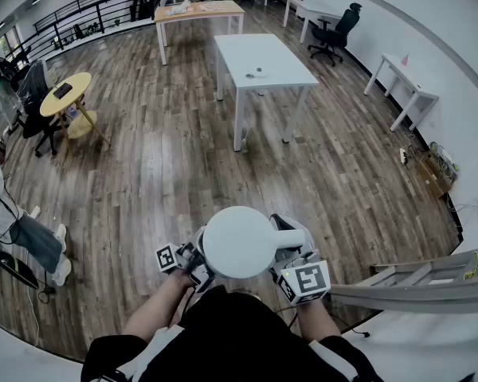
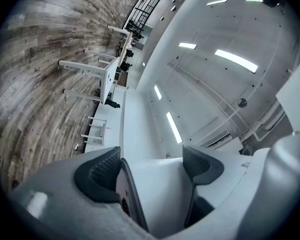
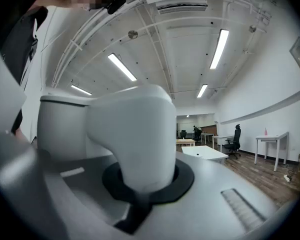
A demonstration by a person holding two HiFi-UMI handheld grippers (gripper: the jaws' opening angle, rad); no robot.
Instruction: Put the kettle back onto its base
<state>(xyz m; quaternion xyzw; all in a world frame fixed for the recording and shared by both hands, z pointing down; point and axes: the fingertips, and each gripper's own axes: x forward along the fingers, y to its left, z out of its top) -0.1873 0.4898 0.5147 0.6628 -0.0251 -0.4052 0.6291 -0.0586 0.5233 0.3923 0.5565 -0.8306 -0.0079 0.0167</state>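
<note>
Kettle (image 1: 239,241) upright, long axis vertical; handle (image 1: 291,241) toward right gripper (image 3: 142,181), fingers clamping it; left gripper (image 2: 152,166) fingers wide.

Both arms are tucked in close to the body, elbows bent. The left forearm (image 1: 153,313) carries the left tool (image 1: 190,263) tipped upward, its jaws spread wide and the pads (image 2: 106,168) pressing on nothing. The right forearm (image 1: 319,322) holds the right tool (image 1: 291,253) level, jaws clamped tight round the handle of the kettle (image 1: 239,241), raised at chest height.
</note>
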